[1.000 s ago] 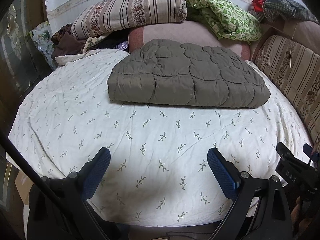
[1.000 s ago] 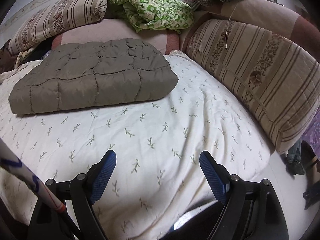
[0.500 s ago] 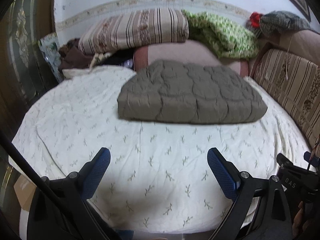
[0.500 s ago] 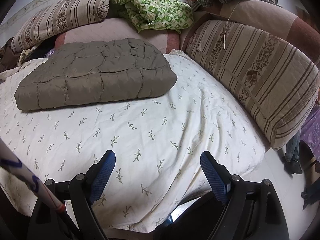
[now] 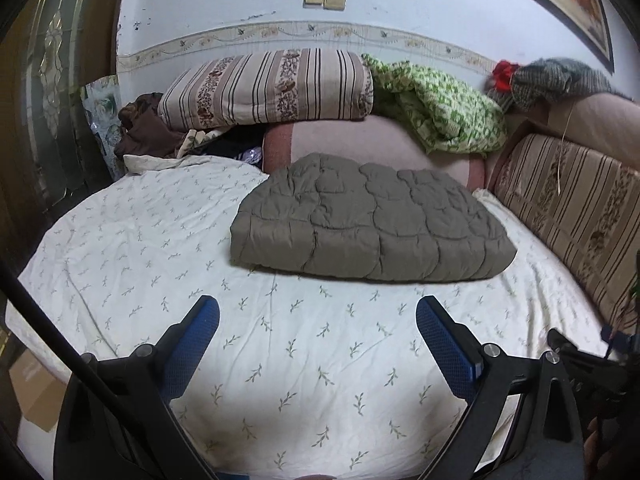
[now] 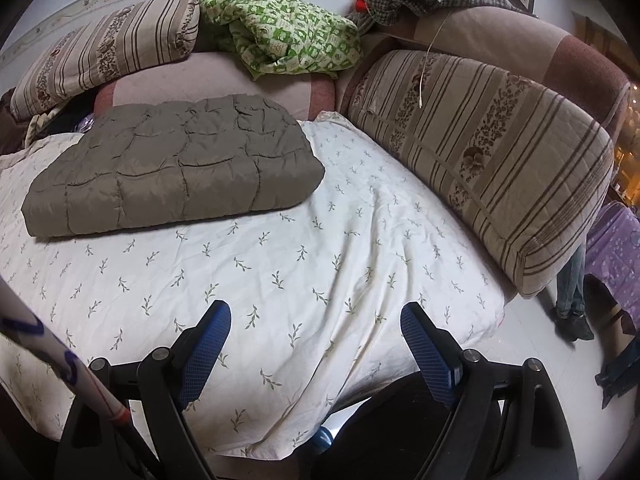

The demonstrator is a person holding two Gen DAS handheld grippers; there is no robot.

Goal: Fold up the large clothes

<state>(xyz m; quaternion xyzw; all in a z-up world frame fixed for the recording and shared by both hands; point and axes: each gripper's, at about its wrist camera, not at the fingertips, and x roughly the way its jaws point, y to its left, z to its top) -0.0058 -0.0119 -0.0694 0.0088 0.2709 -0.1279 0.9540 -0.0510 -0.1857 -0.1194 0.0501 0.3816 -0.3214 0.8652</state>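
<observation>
Resting folded into a thick flat block near the head of the bed, well apart from both grippers: quilted olive coat. Left gripper and right gripper hovered above the bare sheet, jaws wide, empty, probably finished.

A pale wall with a floral border strip is seen at the far side; striped cushions are propped along the bed's right edge.
</observation>
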